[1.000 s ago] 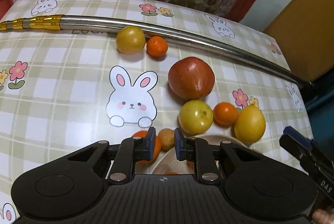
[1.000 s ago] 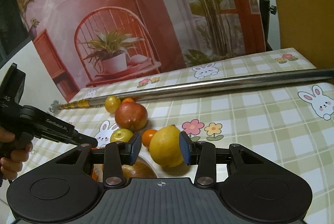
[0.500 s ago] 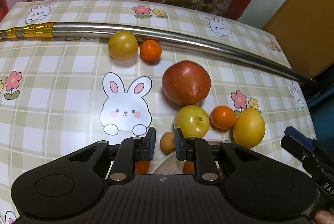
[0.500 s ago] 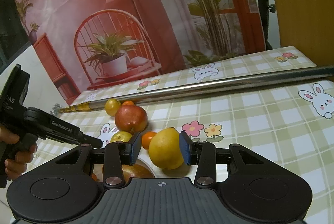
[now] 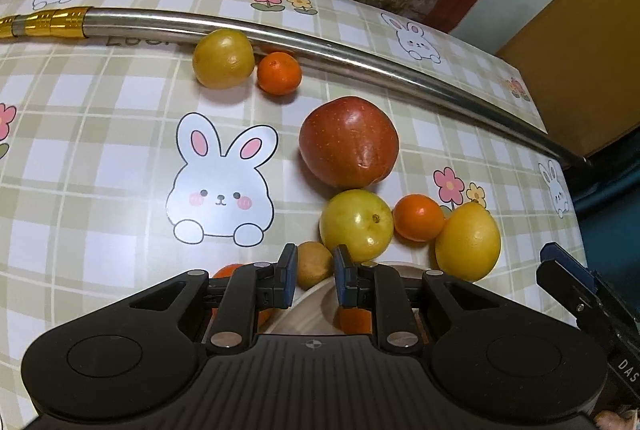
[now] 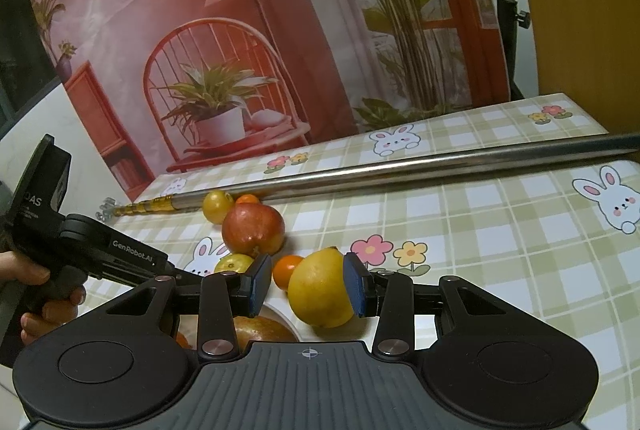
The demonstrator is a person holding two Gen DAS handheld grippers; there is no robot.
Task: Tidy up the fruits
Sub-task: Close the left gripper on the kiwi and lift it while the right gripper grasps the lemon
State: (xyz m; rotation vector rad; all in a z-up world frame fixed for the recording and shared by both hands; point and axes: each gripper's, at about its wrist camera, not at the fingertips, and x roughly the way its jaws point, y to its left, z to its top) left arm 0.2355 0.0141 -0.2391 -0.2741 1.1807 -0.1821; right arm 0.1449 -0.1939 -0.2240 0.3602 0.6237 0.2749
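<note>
Lemon was framed between spread fingers of right gripper, right pad touching, unpinched; left gripper was parted, empty.

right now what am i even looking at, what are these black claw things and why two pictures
They are two hand-held grippers, each carrying a fisheye camera that looks along its fingers; a person's hand holds each. One picture comes from the left gripper, open near a small brownish fruit. The other comes from the right gripper, its pads on either side of a lemon without visibly squeezing it. On the bunny tablecloth lie a red apple, yellow-green fruits, small oranges and a metal pole. A pale bowl sits just below the grippers.
</note>
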